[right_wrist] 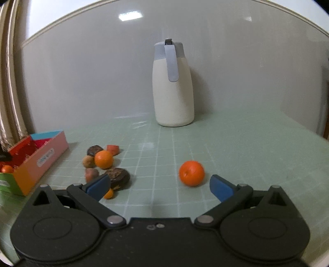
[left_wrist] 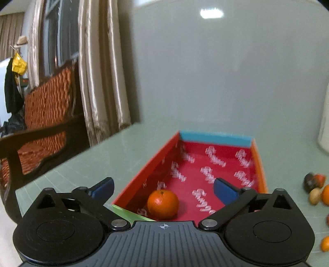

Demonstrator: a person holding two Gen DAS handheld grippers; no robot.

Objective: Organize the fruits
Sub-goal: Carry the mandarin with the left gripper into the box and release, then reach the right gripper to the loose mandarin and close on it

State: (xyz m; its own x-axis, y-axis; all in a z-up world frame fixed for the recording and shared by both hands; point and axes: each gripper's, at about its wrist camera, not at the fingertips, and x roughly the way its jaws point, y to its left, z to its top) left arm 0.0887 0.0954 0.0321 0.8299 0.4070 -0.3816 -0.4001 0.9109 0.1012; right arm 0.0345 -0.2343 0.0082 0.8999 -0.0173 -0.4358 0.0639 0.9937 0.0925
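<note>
One orange (left_wrist: 162, 203) sits in the red box (left_wrist: 144, 176), low centre of the left view, under the empty, spread left gripper (left_wrist: 163, 188). The right gripper (right_wrist: 158, 185), jaws apart and empty, should centre on the loose orange (right_wrist: 191, 173) at mid-frame, then close gently.

Soft, even indoor light is filling both views. A ceiling lamp is glaring as a white patch on the glossy wall (left_wrist: 211, 13), and again in the right wrist view. Motion blur is smearing the box (left_wrist: 213, 139) and its printed lettering, while the lone orange (right_wrist: 191, 173) is looking slightly streaked. The jug (right_wrist: 173, 86) is casting a faint shadow to its right. Fisheye distortion is bending the curtains (left_wrist: 102, 67) and darkening the corners.
</note>
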